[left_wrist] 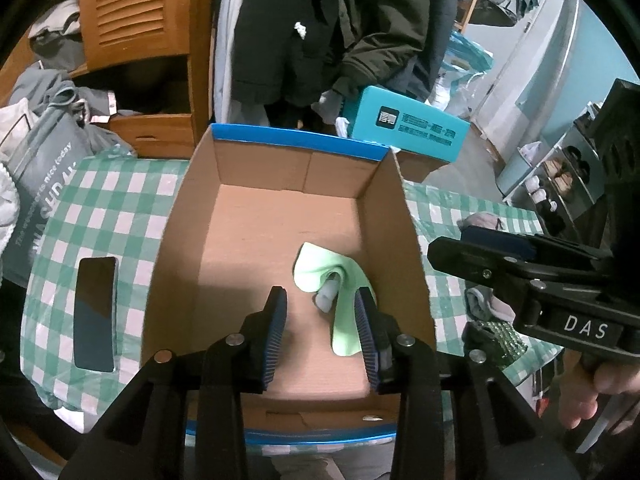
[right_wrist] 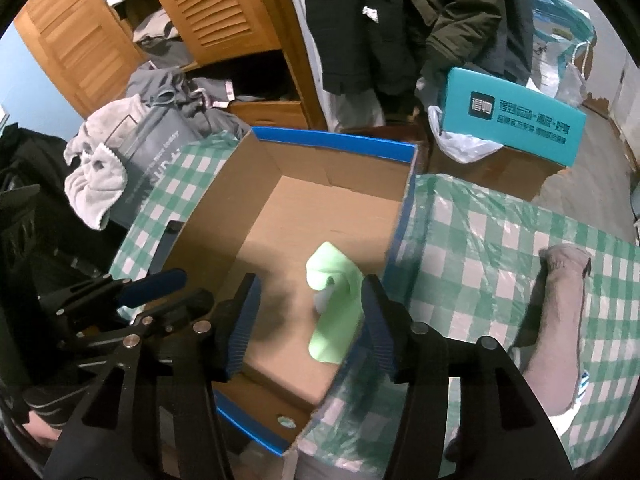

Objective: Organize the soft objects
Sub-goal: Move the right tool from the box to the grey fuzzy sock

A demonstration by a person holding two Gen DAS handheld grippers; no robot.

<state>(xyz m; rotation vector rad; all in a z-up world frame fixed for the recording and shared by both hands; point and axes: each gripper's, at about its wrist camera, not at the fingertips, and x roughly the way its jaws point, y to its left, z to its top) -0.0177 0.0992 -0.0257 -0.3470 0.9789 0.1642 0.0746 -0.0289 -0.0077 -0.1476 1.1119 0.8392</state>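
Green sock (left_wrist: 340, 292) beneath left gripper (left_wrist: 322, 332)

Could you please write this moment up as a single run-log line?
green sock: lying in cardboard box | left gripper: jaws open, empty | right gripper: jaws open, empty | grey sock: on tablecloth

A crumpled pale-green soft cloth (left_wrist: 343, 292) lay on the floor of the open brown cardboard box with blue rim (left_wrist: 256, 240), near its right wall, folded around a small whitish piece.
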